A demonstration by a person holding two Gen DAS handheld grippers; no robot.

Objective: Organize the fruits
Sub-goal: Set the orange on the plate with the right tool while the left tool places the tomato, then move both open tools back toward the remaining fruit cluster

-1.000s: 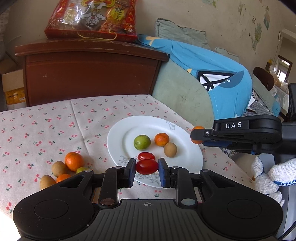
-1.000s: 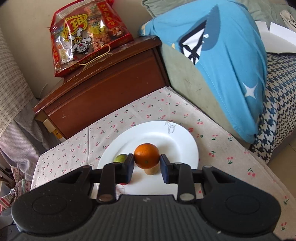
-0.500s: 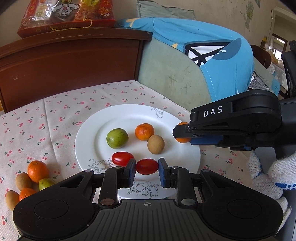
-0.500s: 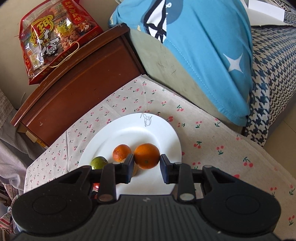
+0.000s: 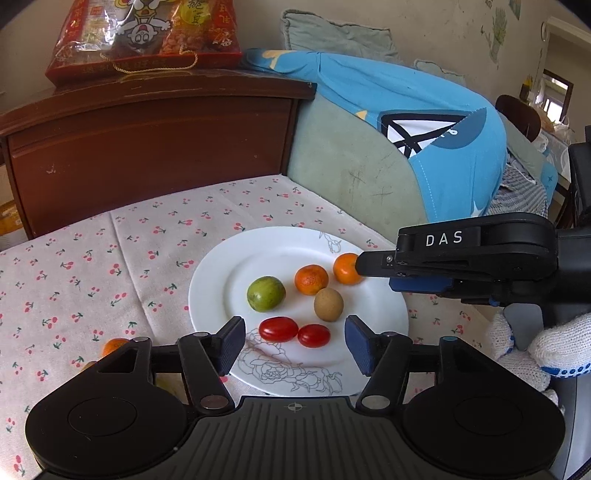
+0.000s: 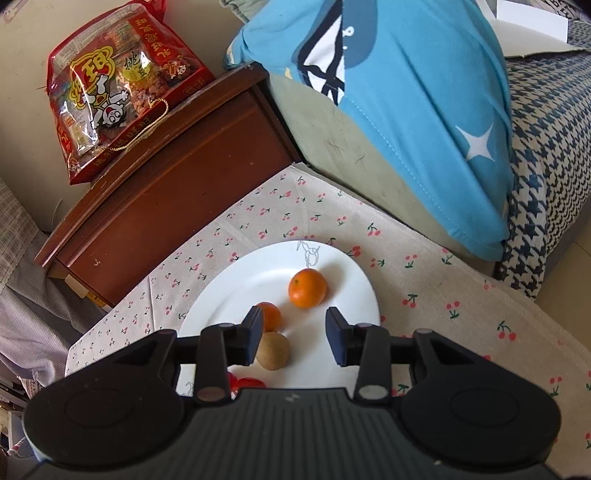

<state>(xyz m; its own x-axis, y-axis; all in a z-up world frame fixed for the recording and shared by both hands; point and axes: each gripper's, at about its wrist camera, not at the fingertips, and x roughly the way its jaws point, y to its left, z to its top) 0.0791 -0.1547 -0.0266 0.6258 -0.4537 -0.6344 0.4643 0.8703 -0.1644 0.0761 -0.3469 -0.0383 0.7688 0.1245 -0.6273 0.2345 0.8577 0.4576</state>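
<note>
A white plate [image 5: 229, 273] on the cherry-print tablecloth holds a green fruit [image 5: 266, 298], two oranges [image 5: 311, 279] [image 5: 347, 268], a brown fruit [image 5: 328, 304] and two red tomatoes [image 5: 278, 329] [image 5: 314, 335]. My left gripper [image 5: 295, 343] hovers at the plate's near rim, its jaws opening. The right-hand tomato lies loose on the plate just ahead of its pads. My right gripper [image 6: 295, 338] is over the plate [image 6: 258, 273] with jaws opening. The larger orange [image 6: 307, 288] rests free just beyond its fingertips, and the brown fruit [image 6: 273, 355] sits by its left finger [image 6: 255, 338].
A dark wooden cabinet [image 5: 147, 147] with a red snack bag [image 5: 144, 33] stands behind the table. A blue-covered sofa [image 5: 424, 140] borders the right side. A loose orange [image 5: 114, 345] lies on the cloth at left. A white-gloved hand [image 5: 532, 343] holds the right gripper [image 5: 365, 263].
The left jaws have spread and left the tomato on the plate beside the other one. The right jaws have spread and the orange now sits on the plate.
</note>
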